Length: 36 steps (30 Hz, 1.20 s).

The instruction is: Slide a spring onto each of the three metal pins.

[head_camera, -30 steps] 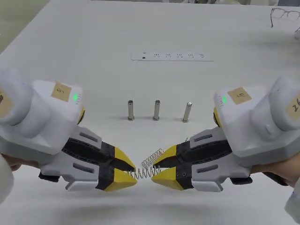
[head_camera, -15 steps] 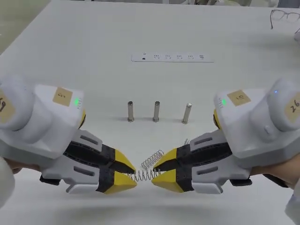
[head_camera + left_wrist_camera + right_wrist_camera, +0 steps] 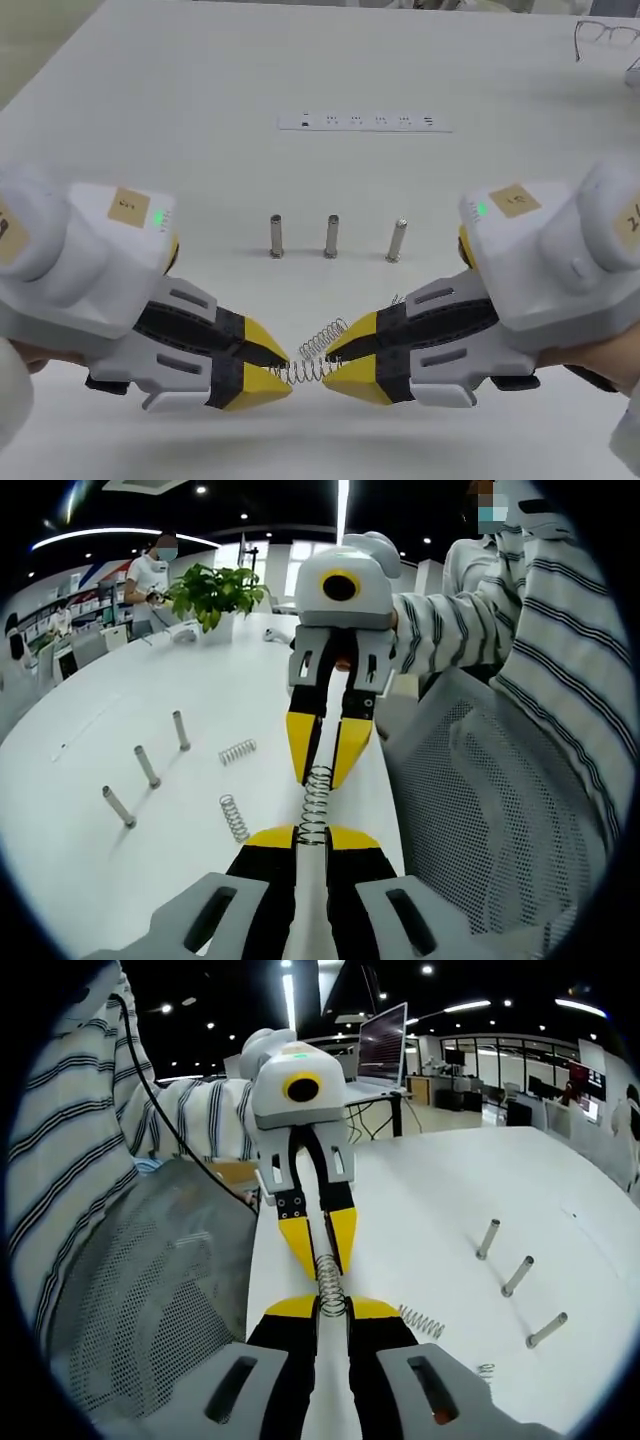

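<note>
Holding one spring crosswise, with the pins upright beyond it

The spring (image 3: 306, 372) hangs between the two grippers, just above the table (image 3: 200, 80) near its near edge. The left gripper (image 3: 268, 372) has its fingers (image 3: 255, 346) clenched on one end, and the right gripper (image 3: 340, 362) is clenched on the other end. This shows plainly in both gripper views, where the coil runs straight from one pair of yellow tips to the other.

The spring's long axis lies level and roughly parallel to the near edge. The three pins (image 3: 332, 236) stand upright in a row toward the middle of the table, farther from the near edge than the grippers. All three are bare. The spring is therefore about a quarter turn from the line it needs.

My reading is that one gripper must let go so the other can tip the coil upright, open end down, over a pin. The middle pin sits almost straight beyond the spring. The left pin is nearer the left gripper and the right pin nearer the right gripper.

Two loose springs (image 3: 237, 750) lie on the table between the grippers and the pins.
</note>
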{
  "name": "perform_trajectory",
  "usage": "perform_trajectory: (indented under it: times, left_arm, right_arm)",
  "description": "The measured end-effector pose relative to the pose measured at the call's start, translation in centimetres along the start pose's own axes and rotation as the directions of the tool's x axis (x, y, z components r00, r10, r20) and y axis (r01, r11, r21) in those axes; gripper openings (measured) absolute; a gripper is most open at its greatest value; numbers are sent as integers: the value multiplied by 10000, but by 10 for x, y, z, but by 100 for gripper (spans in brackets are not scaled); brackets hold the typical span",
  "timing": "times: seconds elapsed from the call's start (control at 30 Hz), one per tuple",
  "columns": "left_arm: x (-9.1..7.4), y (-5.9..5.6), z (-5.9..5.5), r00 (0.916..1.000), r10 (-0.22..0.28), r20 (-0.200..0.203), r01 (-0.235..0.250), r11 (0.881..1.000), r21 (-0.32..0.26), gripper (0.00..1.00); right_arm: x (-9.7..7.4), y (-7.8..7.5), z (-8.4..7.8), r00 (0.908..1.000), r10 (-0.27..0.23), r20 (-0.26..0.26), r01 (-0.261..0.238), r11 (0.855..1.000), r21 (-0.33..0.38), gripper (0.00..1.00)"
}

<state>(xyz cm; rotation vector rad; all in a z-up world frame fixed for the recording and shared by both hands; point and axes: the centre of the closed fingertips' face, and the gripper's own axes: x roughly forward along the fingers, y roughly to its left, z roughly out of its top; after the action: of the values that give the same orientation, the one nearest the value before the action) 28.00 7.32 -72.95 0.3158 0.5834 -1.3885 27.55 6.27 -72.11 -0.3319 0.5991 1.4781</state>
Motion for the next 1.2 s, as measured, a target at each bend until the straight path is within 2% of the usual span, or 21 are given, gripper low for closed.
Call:
perform_trajectory:
  times: [0.4, 0.7, 1.2]
  left_arm:
    - [4, 1, 5, 9984, 88, 552, -77, 9998, -208, 2]
    - [7, 0, 6, 9981, 71, 612, -66, 9999, -78, 2]
    - [23, -2, 8, 9950, -103, 998, 87, 9998, 162, 1]
  right_arm:
    - [-6, 0, 4, 9979, -158, -631, 112, 9973, -731, 7]
    - [-7, 1, 6, 9945, -207, -1026, 91, 9936, -1125, 7]
    - [-12, 0, 1, 9853, -335, -1673, 132, 9926, -1208, 7]
